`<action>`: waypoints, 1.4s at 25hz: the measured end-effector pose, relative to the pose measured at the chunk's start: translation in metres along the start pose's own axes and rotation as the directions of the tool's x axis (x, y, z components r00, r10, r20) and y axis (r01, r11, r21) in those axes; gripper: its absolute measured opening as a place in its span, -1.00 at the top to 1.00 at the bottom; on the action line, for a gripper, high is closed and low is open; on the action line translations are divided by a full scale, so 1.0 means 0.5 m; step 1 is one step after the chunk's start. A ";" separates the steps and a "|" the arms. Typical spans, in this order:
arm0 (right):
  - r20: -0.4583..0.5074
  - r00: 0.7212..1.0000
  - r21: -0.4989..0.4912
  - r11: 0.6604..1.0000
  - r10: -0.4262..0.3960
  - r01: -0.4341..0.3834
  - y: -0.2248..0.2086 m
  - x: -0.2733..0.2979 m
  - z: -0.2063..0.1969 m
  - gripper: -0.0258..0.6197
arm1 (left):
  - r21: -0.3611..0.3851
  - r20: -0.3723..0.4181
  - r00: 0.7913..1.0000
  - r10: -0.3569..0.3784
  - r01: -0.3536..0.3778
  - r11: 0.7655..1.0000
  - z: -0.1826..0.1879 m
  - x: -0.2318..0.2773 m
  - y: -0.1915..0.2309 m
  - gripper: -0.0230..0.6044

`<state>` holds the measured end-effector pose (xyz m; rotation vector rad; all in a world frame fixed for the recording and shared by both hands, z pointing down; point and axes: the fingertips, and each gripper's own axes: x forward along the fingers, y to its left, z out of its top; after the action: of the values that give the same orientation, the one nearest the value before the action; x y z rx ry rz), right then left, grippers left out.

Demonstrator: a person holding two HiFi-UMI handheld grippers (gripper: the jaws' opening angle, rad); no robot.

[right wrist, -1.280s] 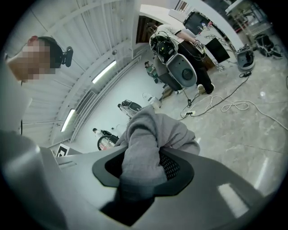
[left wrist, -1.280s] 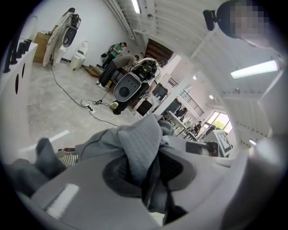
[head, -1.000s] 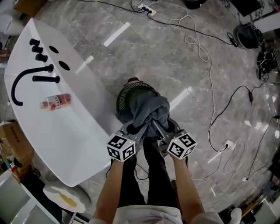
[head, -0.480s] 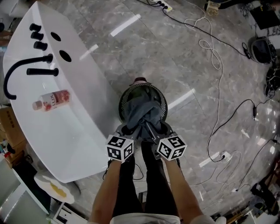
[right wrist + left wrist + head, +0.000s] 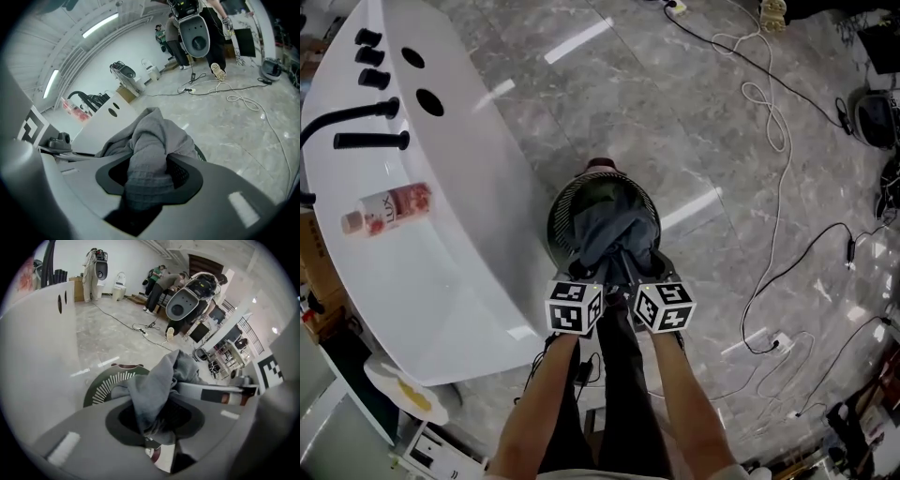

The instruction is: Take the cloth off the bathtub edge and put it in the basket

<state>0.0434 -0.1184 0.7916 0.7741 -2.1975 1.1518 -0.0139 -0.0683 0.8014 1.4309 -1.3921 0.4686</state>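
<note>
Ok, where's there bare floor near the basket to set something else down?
Bare floor lies beyond the basket, between the bathtub and the cables, and just right of the basket. Farther right the cables clutter it. The cloth fills most of the basket; the bathtub top carries a bottle and black taps.

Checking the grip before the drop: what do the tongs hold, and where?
Both hold the grey cloth: the left tongs and right tongs each pinch a bunched fold, above the basket.
</note>
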 end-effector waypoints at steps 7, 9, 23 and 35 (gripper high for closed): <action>-0.073 0.997 -0.074 0.997 -0.021 0.016 -0.010 0.033 -0.021 0.47 | -0.084 -0.014 0.997 0.071 -0.072 0.994 -0.029 0.034 0.032 0.39; -0.080 0.997 -0.088 0.996 -0.020 0.013 -0.008 0.033 -0.025 0.47 | -0.093 -0.010 0.997 0.081 -0.081 0.992 -0.034 0.032 0.035 0.38; -0.207 0.977 -0.184 0.983 -0.047 0.008 -0.005 0.097 -0.092 0.46 | -0.224 -0.050 0.981 0.185 -0.191 0.956 -0.089 0.073 0.081 0.34; -0.329 0.943 -0.255 0.966 -0.055 -0.033 -0.088 0.160 -0.181 0.45 | -0.231 -0.145 0.972 0.183 -0.213 0.949 -0.181 0.171 0.115 0.35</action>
<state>0.0362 -0.0814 0.9143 0.4423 -1.9983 0.8914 -0.0107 -0.0213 0.9301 1.0513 -1.4469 0.4855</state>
